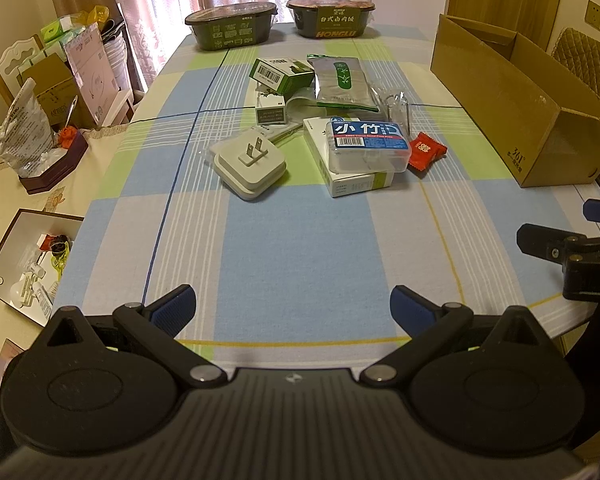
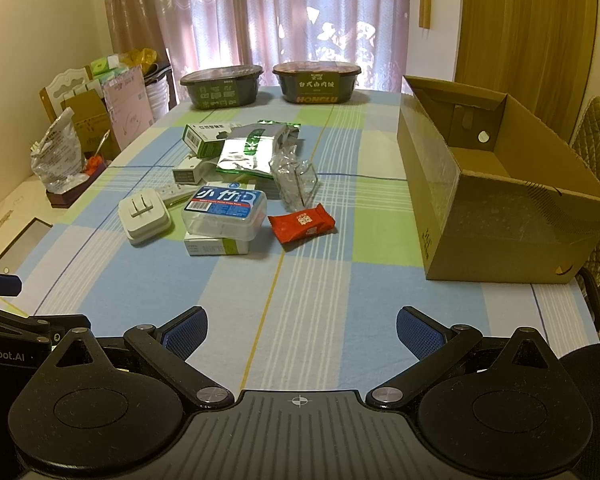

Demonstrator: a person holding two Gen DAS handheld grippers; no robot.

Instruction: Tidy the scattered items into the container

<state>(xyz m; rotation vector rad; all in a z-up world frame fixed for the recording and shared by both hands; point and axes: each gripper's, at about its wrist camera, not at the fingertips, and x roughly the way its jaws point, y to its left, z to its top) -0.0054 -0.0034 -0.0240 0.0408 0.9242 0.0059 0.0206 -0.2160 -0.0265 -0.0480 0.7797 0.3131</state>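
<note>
Checked-cloth counter [image 2: 308,288] carries scattered items, floss box [image 2: 224,212] and red packet [image 2: 302,223] mid-pile, cardboard box [image 2: 500,216] at right; right view alone shows box interior empty; left gripper [image 1: 293,310] and right gripper [image 2: 302,332] fingers spread wide, holding nothing.

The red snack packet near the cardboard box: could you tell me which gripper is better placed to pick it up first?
Probably the right gripper: it is open, and the red snack packet lies on the pile's right edge, nearest the cardboard box, which sits on the right.
</note>
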